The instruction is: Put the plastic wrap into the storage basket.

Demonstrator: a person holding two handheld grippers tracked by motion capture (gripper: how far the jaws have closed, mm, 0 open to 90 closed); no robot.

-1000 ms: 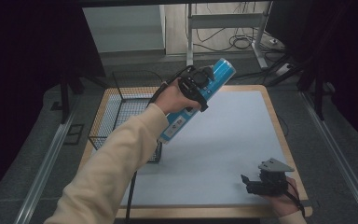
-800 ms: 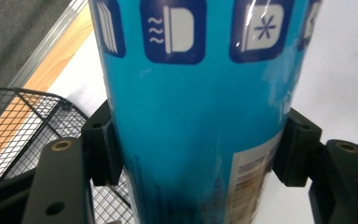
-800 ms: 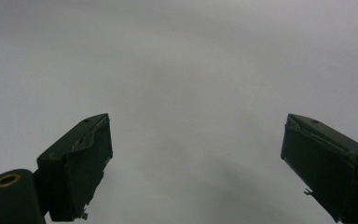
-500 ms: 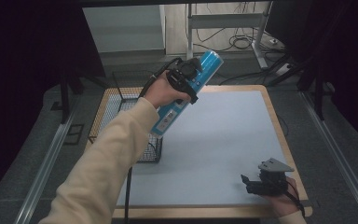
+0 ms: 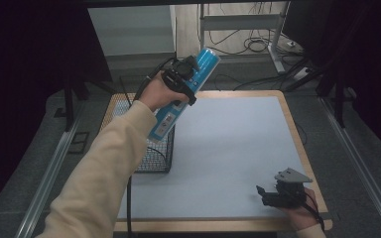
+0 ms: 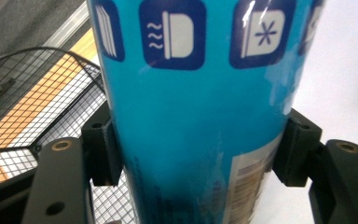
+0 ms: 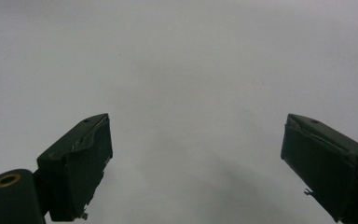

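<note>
A long blue tube [image 5: 201, 67] with white icons and a barcode label hangs tilted in the air, its lower end over the black wire basket [image 5: 155, 157] at the table's left. My left gripper [image 5: 181, 79] is shut on the blue tube [image 6: 191, 112] around its middle, both black pads pressed on its sides. At the table's front right corner my right gripper [image 5: 270, 193] rests low over the white mat, and in the right gripper view its jaws stand wide open [image 7: 196, 163] with nothing between them.
The white mat [image 5: 228, 148] covers the wooden table [image 5: 305, 148]. Basket mesh [image 6: 32, 107] lies below and left of the tube. Dark curtains flank the table; a metal frame and cables [image 5: 258, 44] lie on the floor beyond the far edge.
My left gripper has carried the blue tube leftward and a little farther back, bringing its lower end over the basket. The right gripper has stayed still.
</note>
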